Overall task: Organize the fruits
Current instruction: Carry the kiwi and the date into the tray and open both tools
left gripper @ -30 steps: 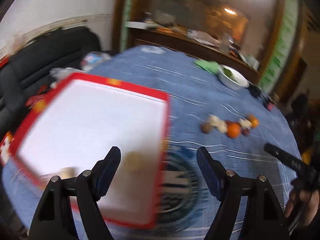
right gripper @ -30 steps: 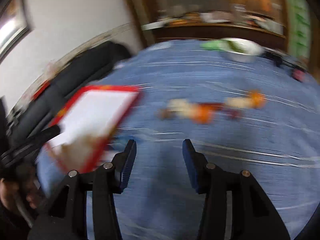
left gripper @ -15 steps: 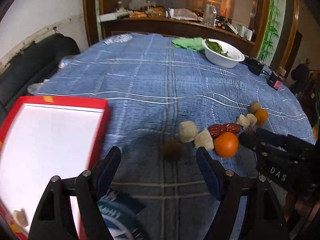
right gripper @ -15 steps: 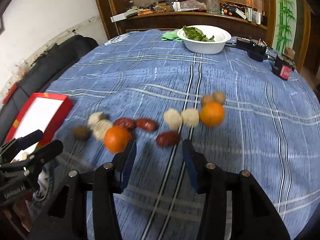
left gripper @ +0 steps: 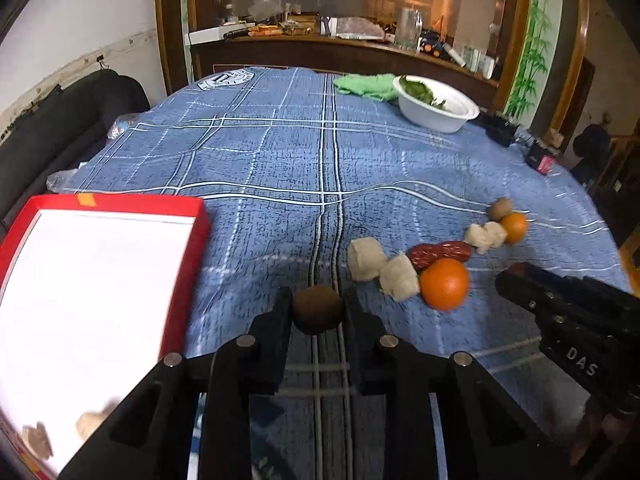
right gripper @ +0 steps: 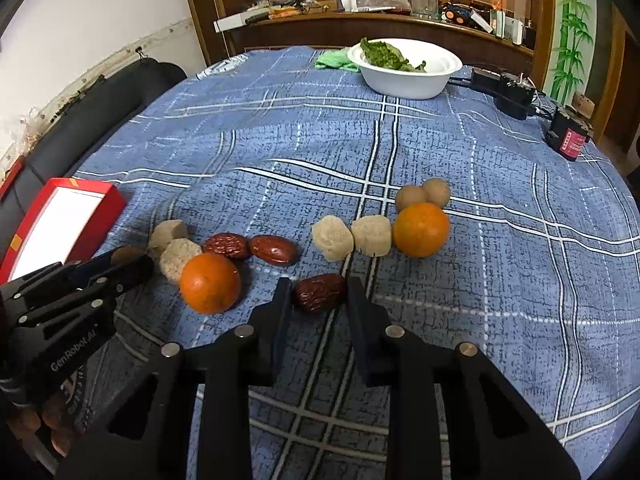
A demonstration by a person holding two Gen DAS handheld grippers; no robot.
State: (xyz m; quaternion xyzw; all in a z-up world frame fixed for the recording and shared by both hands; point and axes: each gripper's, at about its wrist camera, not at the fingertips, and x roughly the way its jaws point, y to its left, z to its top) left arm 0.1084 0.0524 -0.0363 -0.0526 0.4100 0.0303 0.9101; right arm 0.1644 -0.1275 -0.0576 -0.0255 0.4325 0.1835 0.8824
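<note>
Inside red box (left gripper: pixel 188 240), two pale pieces (left gripper: pixel 90 424).

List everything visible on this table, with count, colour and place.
oranges: two, orange, in the fruit row
red dates: three, dark red; two side by side, one inside the right gripper
pale lumps: four, cream, two pairs in the row
round brown fruits: three; two tan behind the farther orange, one darker inside the left gripper
tray: one, red with white inside, left of the fruit
bowl: one, white, holding green leaves, far side
tablecloth: one, blue checked, under everything
left gripper: one, black, jaws closing
right gripper: one, black, jaws closing
</note>
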